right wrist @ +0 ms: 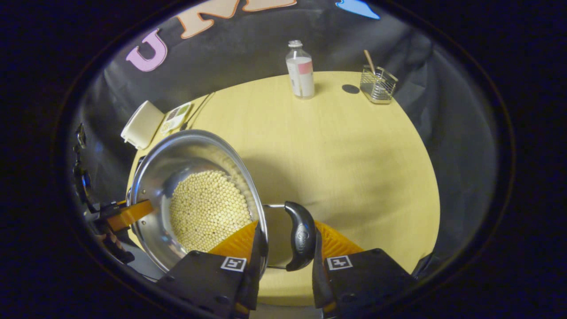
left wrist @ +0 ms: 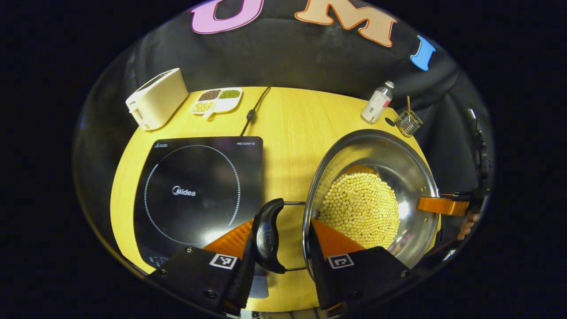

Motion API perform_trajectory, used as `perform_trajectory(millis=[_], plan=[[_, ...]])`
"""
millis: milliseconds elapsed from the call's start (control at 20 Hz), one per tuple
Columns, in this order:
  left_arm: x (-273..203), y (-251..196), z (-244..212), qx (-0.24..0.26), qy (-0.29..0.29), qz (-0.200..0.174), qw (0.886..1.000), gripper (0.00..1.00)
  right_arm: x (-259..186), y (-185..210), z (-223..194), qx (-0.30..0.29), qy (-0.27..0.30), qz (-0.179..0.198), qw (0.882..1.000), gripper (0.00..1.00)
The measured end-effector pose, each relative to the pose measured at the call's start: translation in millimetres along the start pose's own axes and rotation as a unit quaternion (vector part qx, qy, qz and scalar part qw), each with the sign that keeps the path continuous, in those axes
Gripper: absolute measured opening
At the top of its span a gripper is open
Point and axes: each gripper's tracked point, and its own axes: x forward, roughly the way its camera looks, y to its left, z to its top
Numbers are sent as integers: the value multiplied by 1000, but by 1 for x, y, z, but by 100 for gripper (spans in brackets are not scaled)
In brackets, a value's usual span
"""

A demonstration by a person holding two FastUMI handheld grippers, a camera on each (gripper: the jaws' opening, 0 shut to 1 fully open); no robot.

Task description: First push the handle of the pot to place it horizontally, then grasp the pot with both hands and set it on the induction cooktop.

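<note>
Left gripper view, low centre: left gripper [left wrist: 285, 241] straddles one dark loop handle [left wrist: 267, 235] of the steel pot [left wrist: 398, 164], fingers flanking it, not visibly clamped.
Right gripper [right wrist: 283, 246] likewise brackets the opposite handle [right wrist: 301, 237]; contact cannot be told. Pot sits on the wooden worktop [left wrist: 288, 119], right of the glossy induction cooktop [left wrist: 199, 186], middle left. Judged heavy with its fill of pale round beans [left wrist: 361, 208]; polished wall slippery, rigid. Take both handles, lift level.

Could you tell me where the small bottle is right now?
In the left gripper view the bottle stands at the table's far edge, beside the wire basket, beyond the pot.
</note>
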Motion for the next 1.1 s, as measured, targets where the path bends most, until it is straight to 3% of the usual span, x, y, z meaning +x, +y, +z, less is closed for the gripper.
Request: perform_trajectory(millis=[50, 250, 400, 450, 500, 650, 700, 750, 1050, 1100], plan=[[-6, 6, 1, 2, -2, 6, 1000, 60, -1, 8, -2, -2, 0, 6, 1000, 51], [-22, 39, 3, 1, -5, 20, 1000, 59, -1, 43, -6, -4, -2, 22, 1000, 51], [-23, 64, 3, 0, -4, 9, 1000, 59, -2, 69, -11, 0, -6, 13, 1000, 51], [-22, 73, 3, 2, -2, 4, 1000, 60, -1, 77, -13, 4, -6, 8, 1000, 46], [-23, 83, 4, 6, -2, 0, 1000, 59, 0, 87, -15, 9, -5, 3, 1000, 51], [-17, 116, 7, 17, 1, -17, 1000, 59, 3, 123, -25, 22, -4, -11, 1000, 51], [-16, 128, 6, 17, 7, -23, 1000, 59, 5, 133, -28, 27, -3, -16, 1000, 46], [-13, 140, 6, 21, 11, -29, 999, 59, 8, 142, -34, 33, -1, -22, 999, 51], [2, 190, 9, 30, 19, -47, 998, 60, 26, 193, -47, 50, 19, -40, 998, 51], [4, 197, 7, 27, 22, -48, 998, 60, 30, 199, -47, 47, 22, -43, 998, 46]])
